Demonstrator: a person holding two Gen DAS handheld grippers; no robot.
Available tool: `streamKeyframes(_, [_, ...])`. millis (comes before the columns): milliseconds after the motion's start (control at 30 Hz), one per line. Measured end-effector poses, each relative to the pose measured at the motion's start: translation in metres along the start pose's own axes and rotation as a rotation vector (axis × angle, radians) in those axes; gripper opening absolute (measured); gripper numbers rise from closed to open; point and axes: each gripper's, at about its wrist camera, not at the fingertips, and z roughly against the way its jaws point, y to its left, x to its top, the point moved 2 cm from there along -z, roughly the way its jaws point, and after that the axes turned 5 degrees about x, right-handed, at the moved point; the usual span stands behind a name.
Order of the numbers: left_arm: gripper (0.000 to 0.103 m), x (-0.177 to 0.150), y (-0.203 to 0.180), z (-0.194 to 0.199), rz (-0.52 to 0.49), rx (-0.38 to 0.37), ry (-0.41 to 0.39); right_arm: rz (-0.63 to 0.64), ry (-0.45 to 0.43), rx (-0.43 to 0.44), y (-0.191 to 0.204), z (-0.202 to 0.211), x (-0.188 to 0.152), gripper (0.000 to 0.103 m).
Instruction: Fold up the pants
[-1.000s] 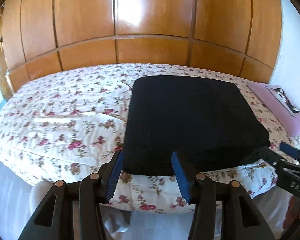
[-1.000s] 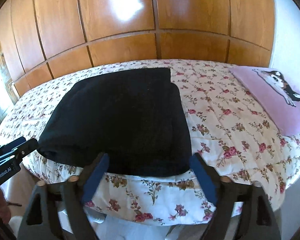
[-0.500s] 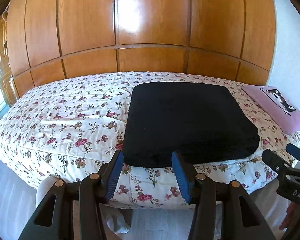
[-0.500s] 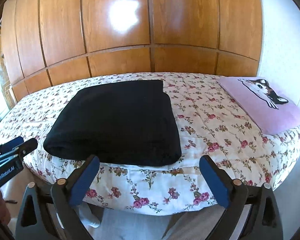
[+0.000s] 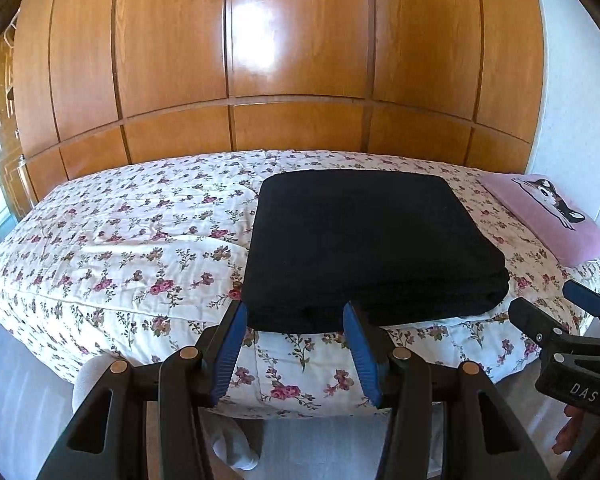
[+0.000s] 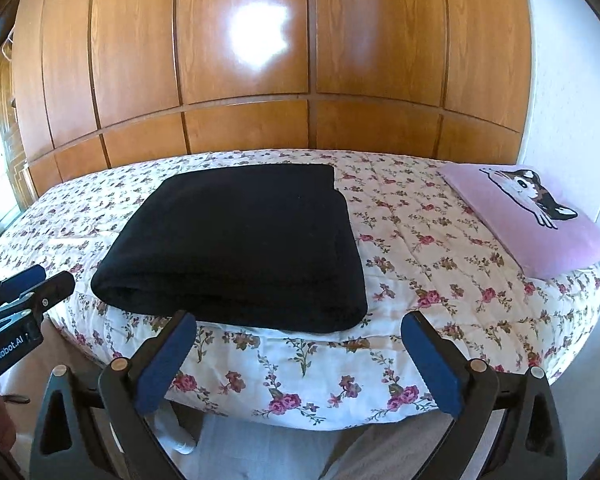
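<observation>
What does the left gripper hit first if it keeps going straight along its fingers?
Probably the near edge of the folded black pants on the bed; the left gripper is open and empty, aimed there. Depth is uncertain.

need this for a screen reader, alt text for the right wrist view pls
Black folded pants lie flat on a bed with a floral bedspread, a pink cat pillow to the right. The right gripper is open and empty in front of the bed.

1. A home bedroom
2. A bed with a rose-patterned quilt fills the room
3. A pink pillow printed with a cat lies at its right end
4. Glossy wooden wardrobe doors line the wall behind
</observation>
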Motion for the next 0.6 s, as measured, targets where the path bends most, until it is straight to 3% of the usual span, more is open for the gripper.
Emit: streamKeyframes(600, [0.051,-0.0026,-0.0036,-0.0024,-0.01,-0.017,0.008,0.001,0.0,0.007,-0.0002,-0.0007,-0.0006,0.103])
